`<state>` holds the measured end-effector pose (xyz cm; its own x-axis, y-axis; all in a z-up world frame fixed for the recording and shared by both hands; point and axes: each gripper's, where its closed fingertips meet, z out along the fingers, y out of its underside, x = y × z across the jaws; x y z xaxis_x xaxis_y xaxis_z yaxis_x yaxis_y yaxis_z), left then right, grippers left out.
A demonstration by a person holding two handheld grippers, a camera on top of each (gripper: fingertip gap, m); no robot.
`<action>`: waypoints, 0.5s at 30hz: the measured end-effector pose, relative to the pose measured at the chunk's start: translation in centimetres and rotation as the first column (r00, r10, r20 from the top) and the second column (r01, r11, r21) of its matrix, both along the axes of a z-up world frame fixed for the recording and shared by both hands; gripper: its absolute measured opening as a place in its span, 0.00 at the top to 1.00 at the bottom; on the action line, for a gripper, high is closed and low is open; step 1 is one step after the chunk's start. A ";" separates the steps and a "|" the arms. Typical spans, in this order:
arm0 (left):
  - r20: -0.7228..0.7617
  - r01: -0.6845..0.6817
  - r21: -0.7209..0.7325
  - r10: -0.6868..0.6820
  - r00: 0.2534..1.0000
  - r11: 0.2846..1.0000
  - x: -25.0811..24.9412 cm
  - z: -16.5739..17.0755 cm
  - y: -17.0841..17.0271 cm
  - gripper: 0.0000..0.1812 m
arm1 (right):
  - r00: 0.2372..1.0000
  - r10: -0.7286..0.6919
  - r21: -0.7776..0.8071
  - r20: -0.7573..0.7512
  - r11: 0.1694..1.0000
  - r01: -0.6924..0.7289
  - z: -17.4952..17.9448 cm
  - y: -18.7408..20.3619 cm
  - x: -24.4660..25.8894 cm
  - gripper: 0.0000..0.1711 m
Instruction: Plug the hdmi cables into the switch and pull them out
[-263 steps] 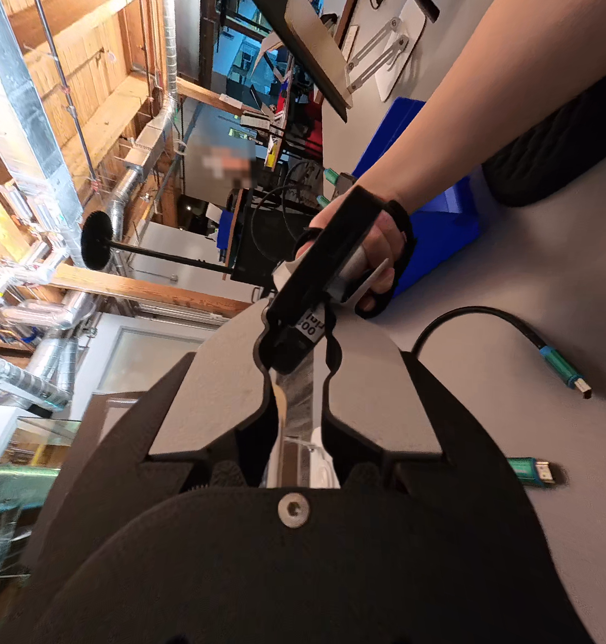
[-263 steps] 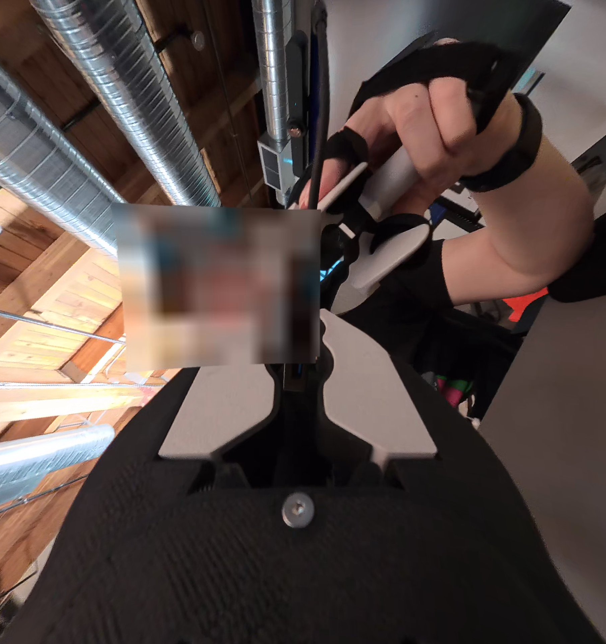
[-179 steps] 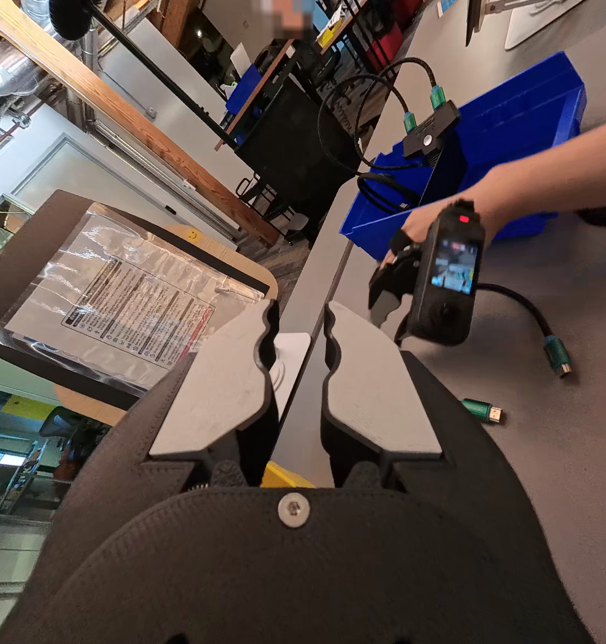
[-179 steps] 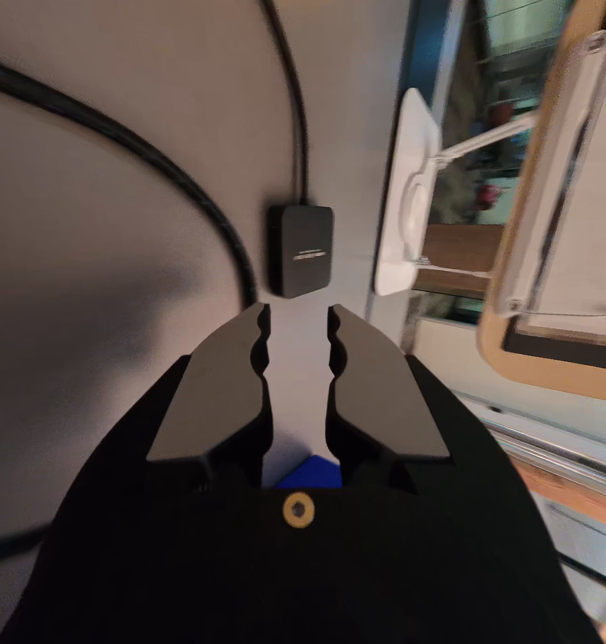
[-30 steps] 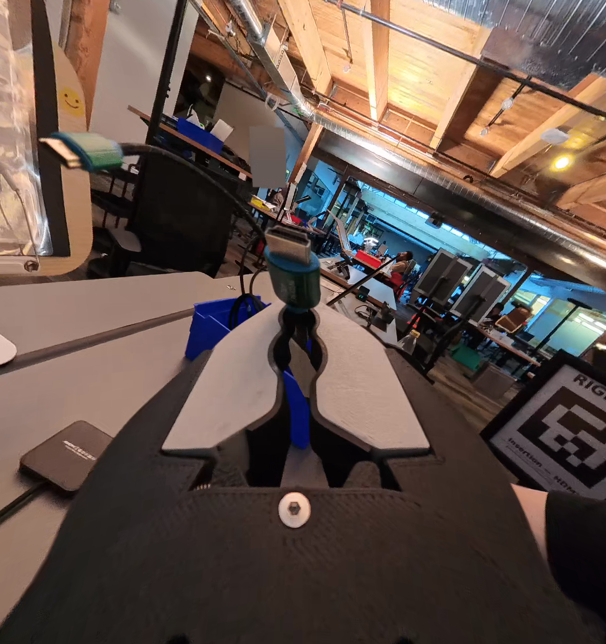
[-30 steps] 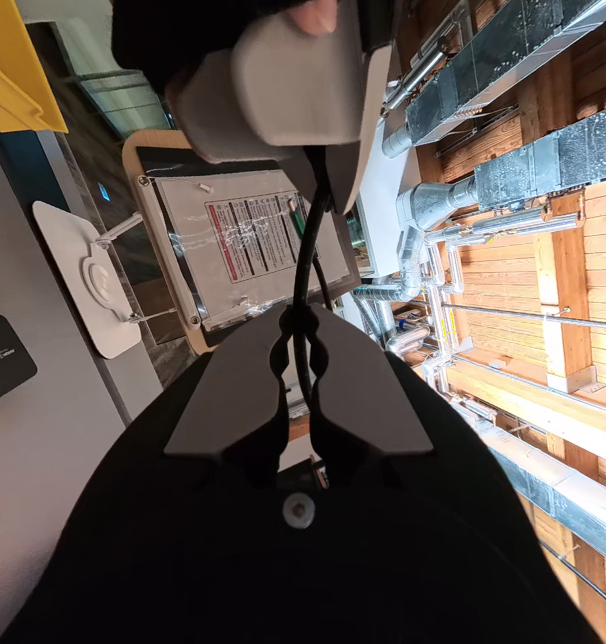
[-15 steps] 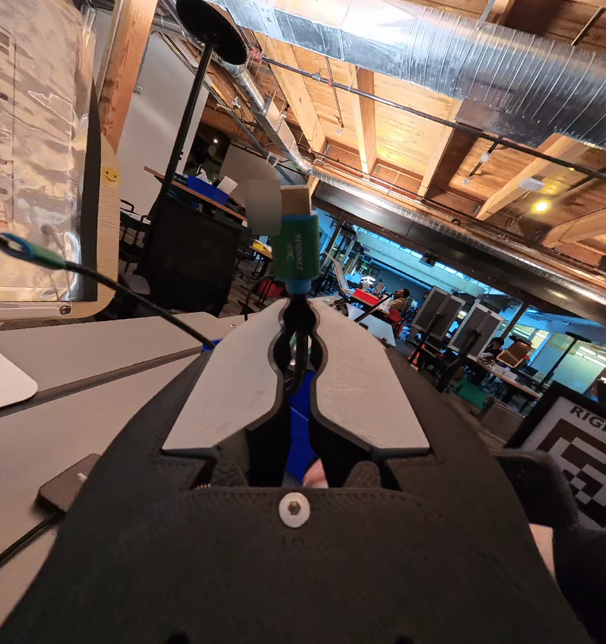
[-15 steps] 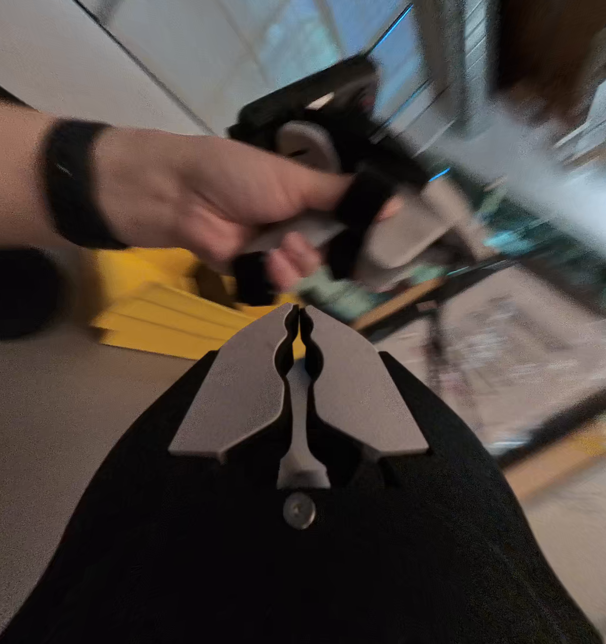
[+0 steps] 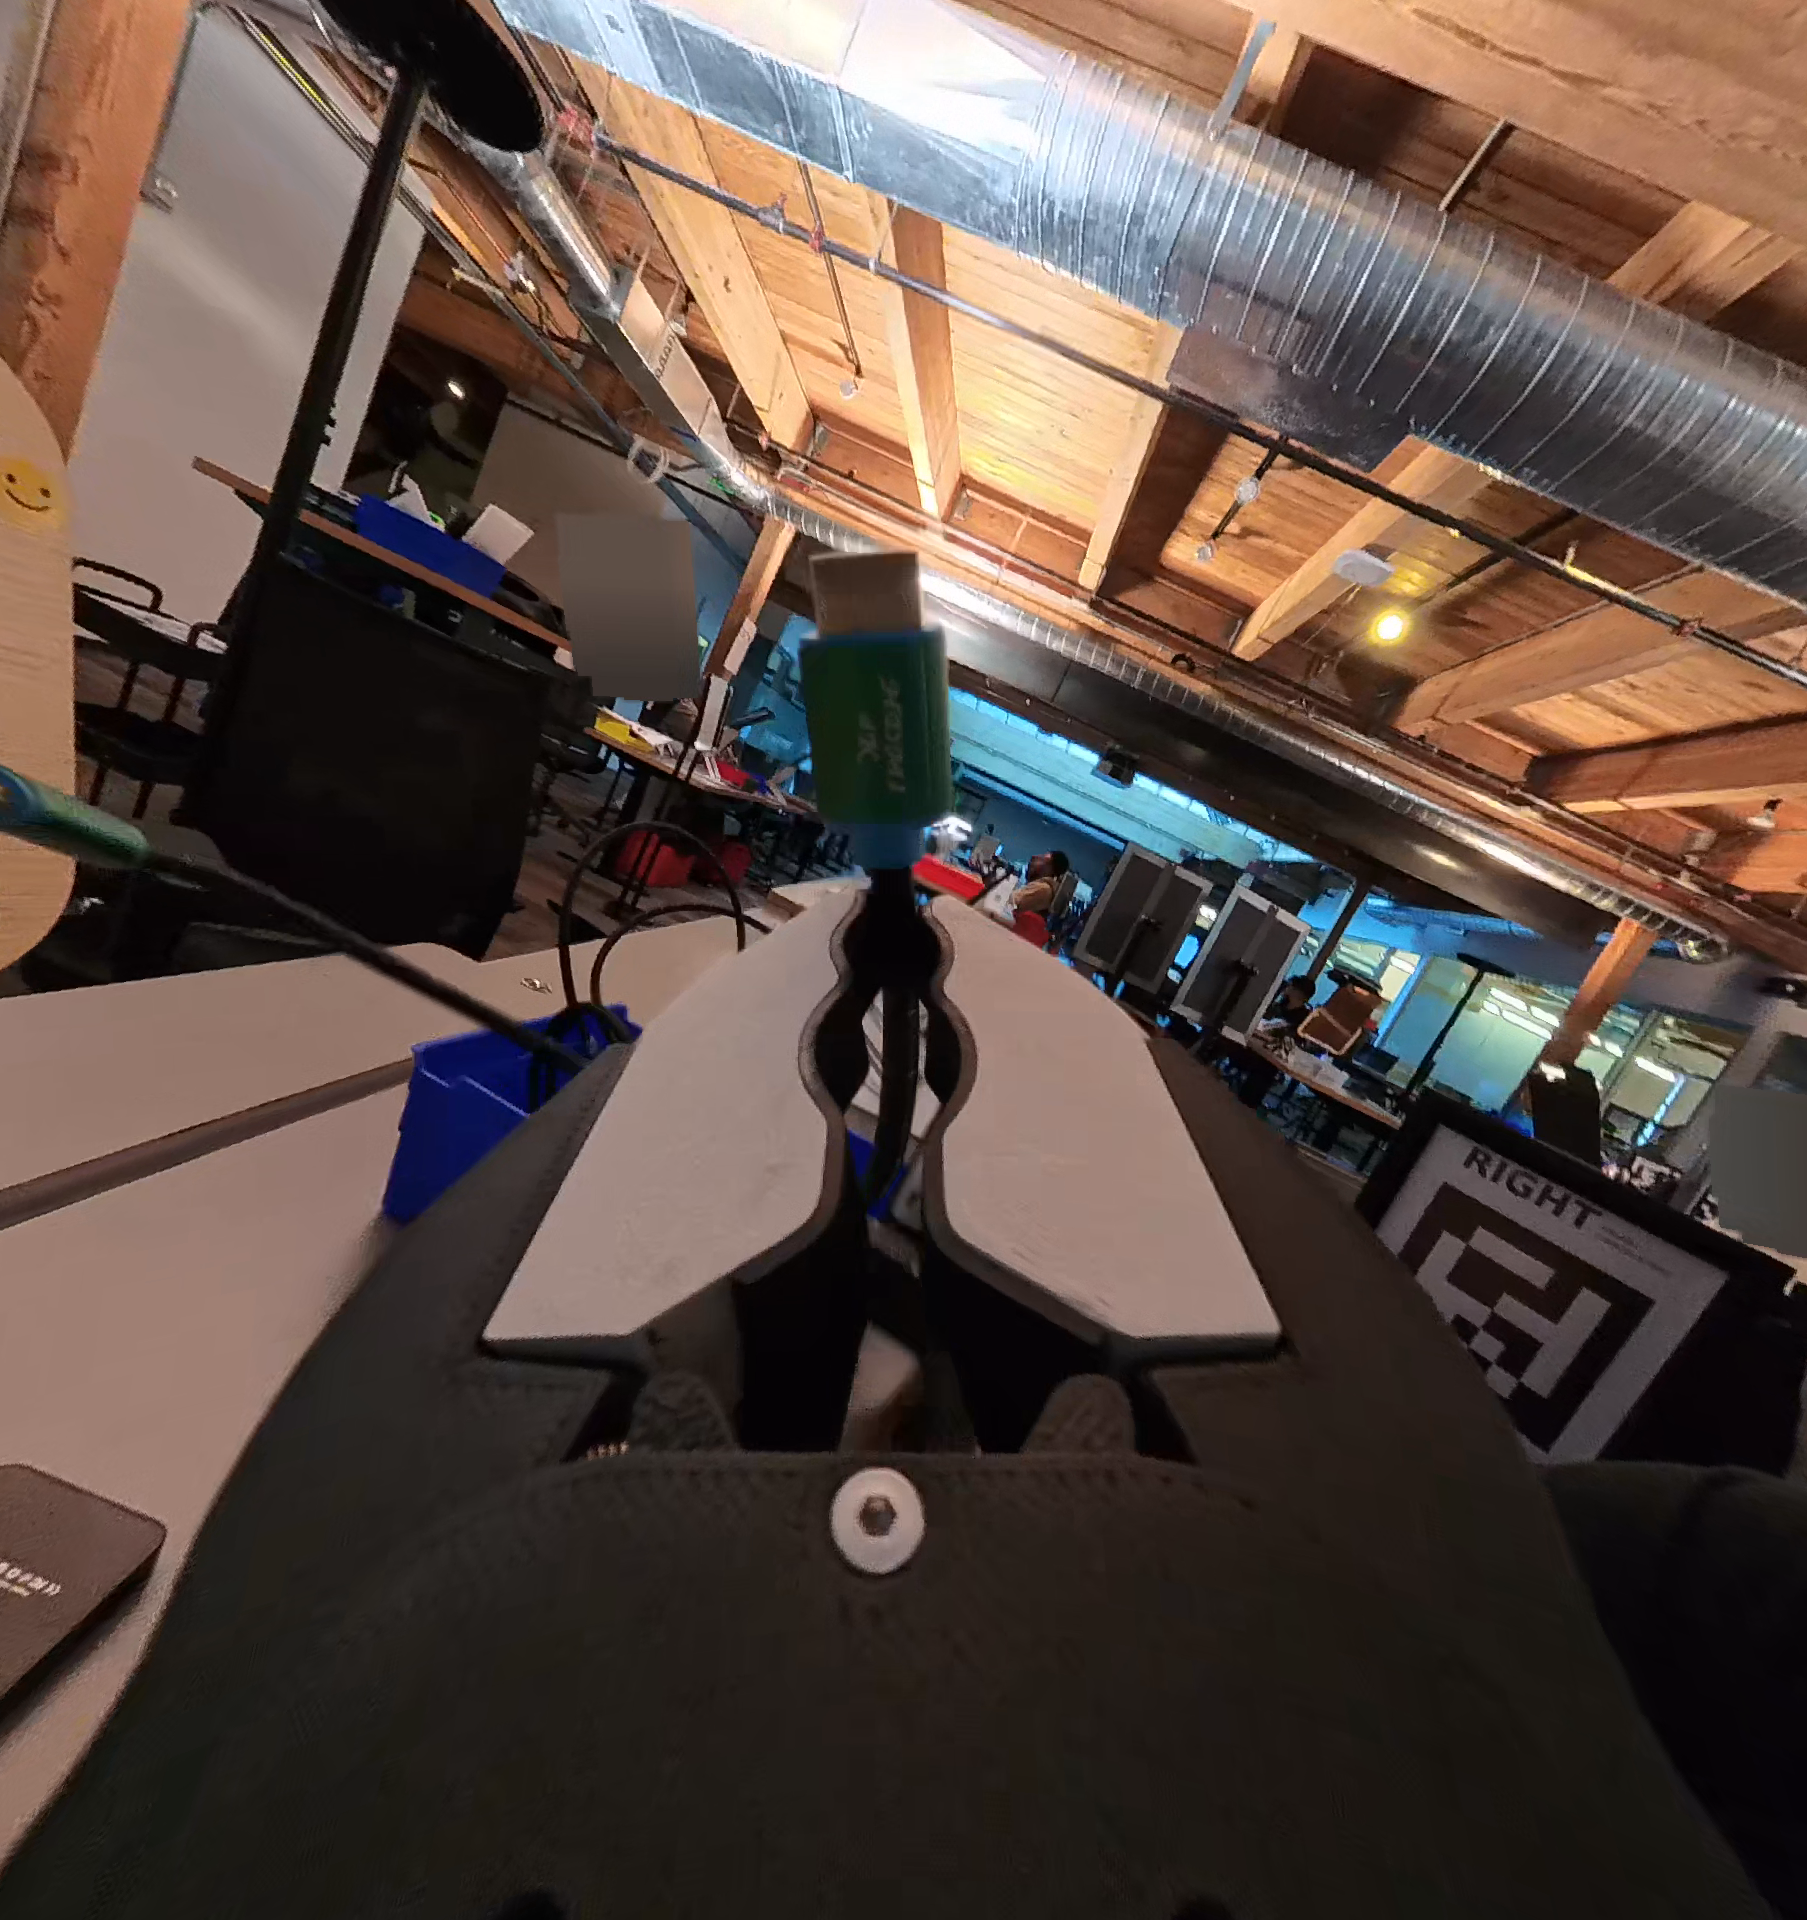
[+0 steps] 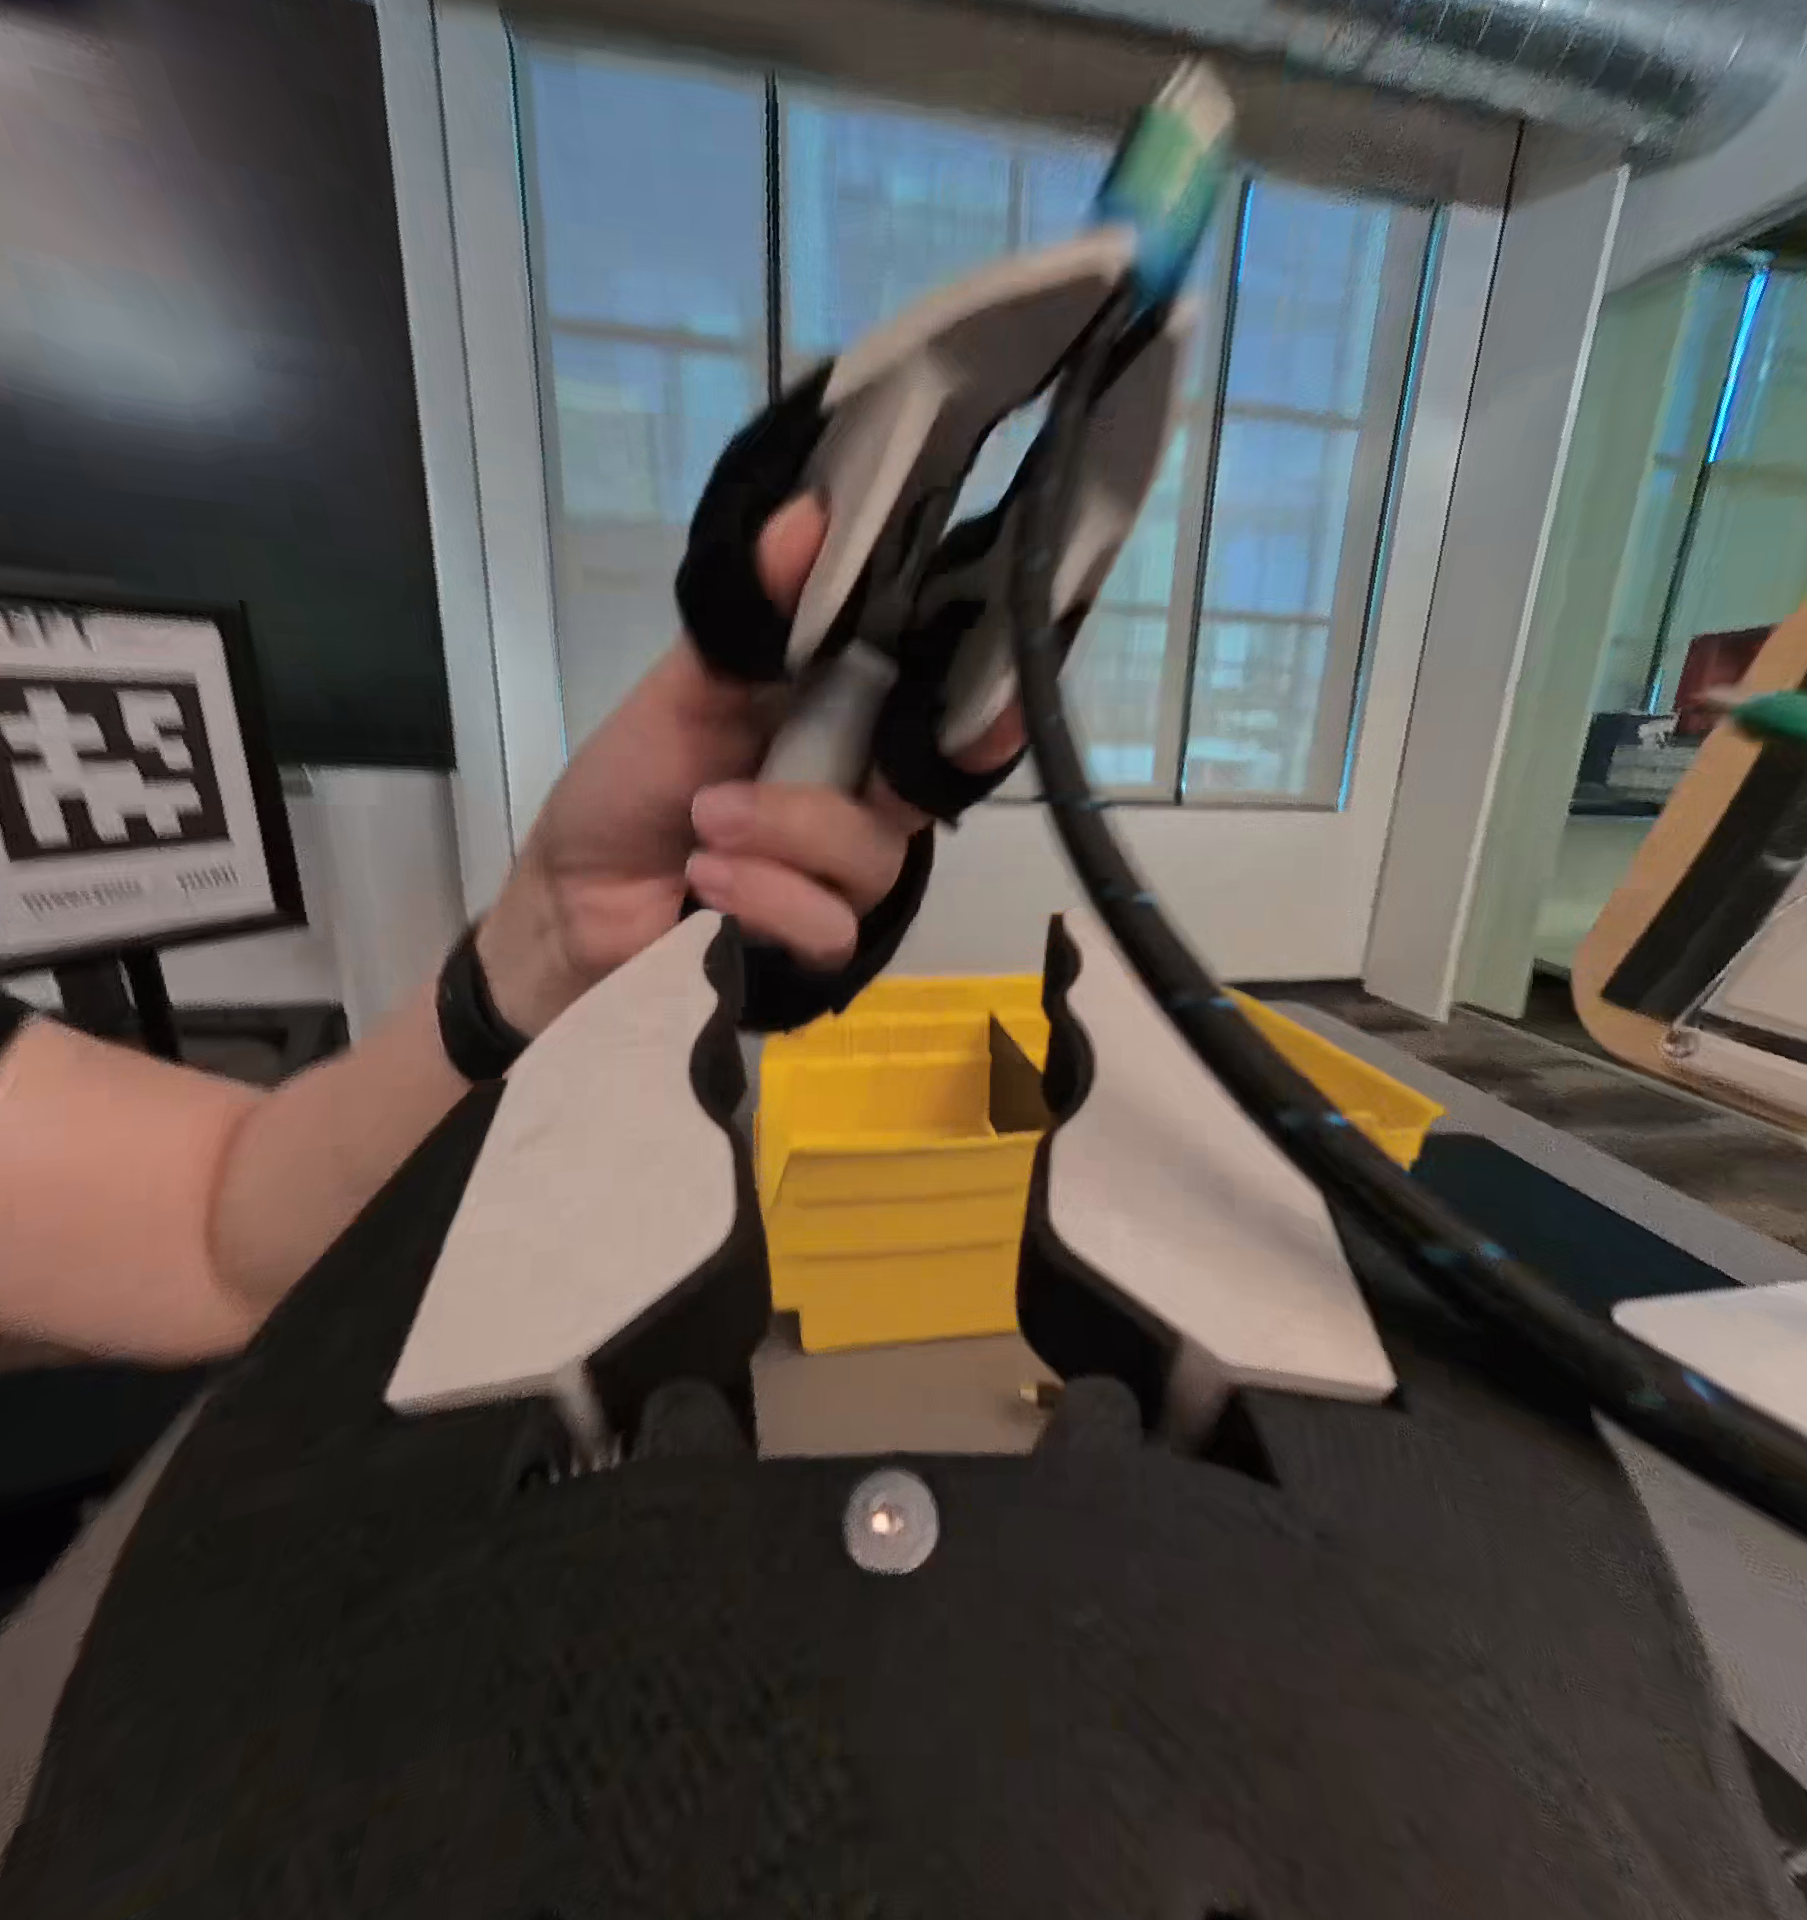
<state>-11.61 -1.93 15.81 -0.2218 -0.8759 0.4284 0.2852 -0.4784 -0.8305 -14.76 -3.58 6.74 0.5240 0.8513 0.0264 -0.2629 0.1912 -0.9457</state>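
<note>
Green-sleeved HDMI plug (image 9: 881, 727) with a metal tip stands upright in the air just above the left gripper (image 9: 886, 961), whose grey fingers are clamped on its black cable (image 9: 894, 1049), while the right gripper (image 10: 891, 997) is spread wide and empty before a yellow plastic bin (image 10: 899, 1174), and the flat black switch box (image 9: 26, 1579) lies on the grey table (image 9: 151, 1299).

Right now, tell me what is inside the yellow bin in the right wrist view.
The yellow bin shows a dark divider and bare yellow inner walls. Its floor is hidden behind the front wall and the open right gripper, so contents cannot be told.
</note>
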 end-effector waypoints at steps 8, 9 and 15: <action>-0.092 0.027 0.126 -0.016 0.996 0.992 2.2 -1.7 -2.0 0.97 | 0.910 0.112 -0.072 -0.400 0.986 -0.153 4.6 -0.3 5.9 0.85; -0.091 0.031 0.131 -0.019 0.996 0.991 2.2 -1.7 -2.1 0.97 | 0.912 0.120 -0.066 -0.393 0.985 -0.158 4.7 -0.4 6.0 0.87; -0.095 0.064 0.144 -0.050 0.994 0.988 2.3 -1.9 -2.3 0.97 | 0.943 0.156 -0.036 -0.293 0.984 -0.174 4.7 -1.2 5.2 0.93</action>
